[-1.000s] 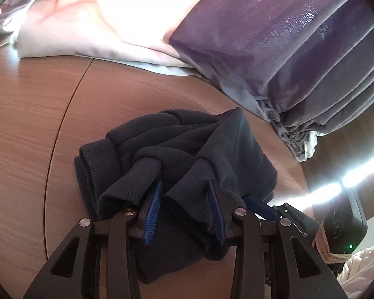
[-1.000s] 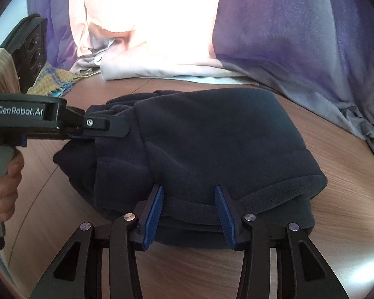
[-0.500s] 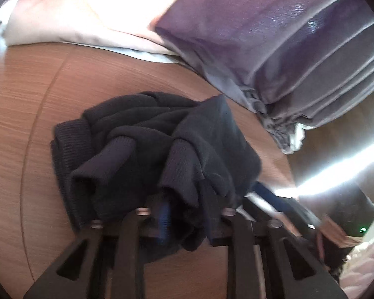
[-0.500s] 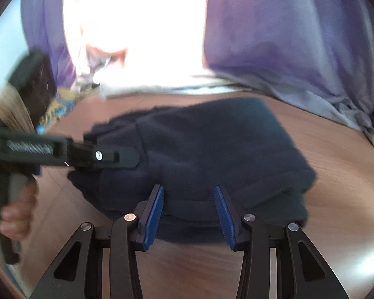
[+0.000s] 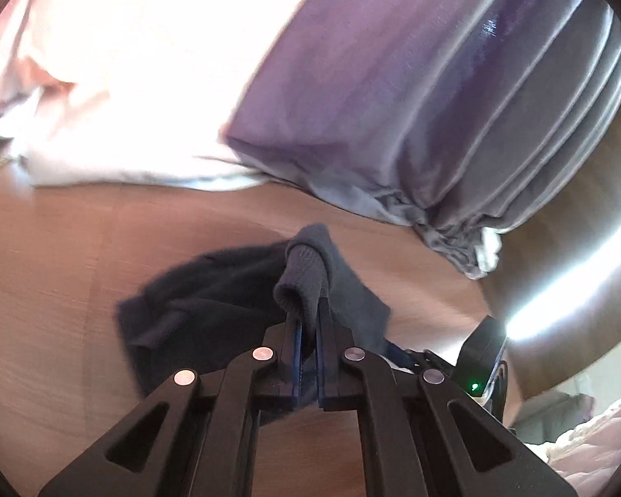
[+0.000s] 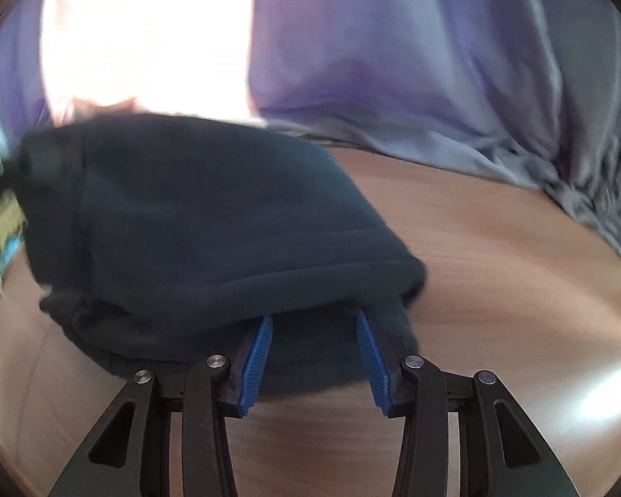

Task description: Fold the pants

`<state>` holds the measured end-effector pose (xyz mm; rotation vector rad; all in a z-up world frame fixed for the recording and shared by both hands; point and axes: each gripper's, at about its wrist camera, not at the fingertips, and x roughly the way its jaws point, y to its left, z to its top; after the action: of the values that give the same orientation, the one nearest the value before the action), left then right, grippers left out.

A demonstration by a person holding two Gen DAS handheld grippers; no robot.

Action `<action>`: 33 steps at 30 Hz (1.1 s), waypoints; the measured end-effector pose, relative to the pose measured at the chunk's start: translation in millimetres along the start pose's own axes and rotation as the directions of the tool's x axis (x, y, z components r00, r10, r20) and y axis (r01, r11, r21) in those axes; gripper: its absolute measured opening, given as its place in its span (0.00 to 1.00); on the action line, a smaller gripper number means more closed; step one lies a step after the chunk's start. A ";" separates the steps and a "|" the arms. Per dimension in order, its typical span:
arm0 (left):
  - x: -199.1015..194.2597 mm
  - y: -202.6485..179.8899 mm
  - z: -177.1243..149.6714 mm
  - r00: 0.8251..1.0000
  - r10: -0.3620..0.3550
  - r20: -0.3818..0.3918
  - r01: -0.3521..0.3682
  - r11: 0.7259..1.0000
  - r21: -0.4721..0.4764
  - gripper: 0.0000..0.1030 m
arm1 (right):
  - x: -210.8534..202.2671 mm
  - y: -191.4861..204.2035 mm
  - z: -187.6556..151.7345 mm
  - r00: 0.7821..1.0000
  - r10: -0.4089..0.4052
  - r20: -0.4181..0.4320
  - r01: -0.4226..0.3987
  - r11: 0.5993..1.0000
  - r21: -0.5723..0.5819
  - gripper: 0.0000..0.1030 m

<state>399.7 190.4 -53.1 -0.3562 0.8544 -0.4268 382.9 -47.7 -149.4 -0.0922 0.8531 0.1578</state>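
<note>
Pants (image 5: 211, 290) of dark fleece, bunched on the wooden table (image 5: 62, 248) — a second ago the left gripper (image 5: 308, 331) straddled a ribbed cuff (image 5: 302, 277) with jaws apart; now it is clamped tight on that cuff and lifts it clear of the heap. Right gripper (image 6: 314, 335) keeps its half-open gap, tips tucked under the folded edge, pads not pressing — apparently an unfurling before any fold.

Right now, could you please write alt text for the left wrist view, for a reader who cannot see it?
The left gripper, jaws shut, pinches a ribbed cuff of dark navy pants and holds it above the rest of the crumpled garment on a wooden table. Behind lie a purple cloth and a pale, overexposed fabric.
</note>
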 end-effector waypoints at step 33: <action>41.4 77.9 -27.3 0.909 0.337 -0.245 -0.354 0.935 -0.029 0.11 | -5.3 -28.1 36.0 0.991 -0.038 0.127 0.014 0.983 0.184 0.41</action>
<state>419.3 233.2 -132.5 -0.2153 1.1453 -0.1070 411.2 -70.7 -121.3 0.0786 0.7325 0.0593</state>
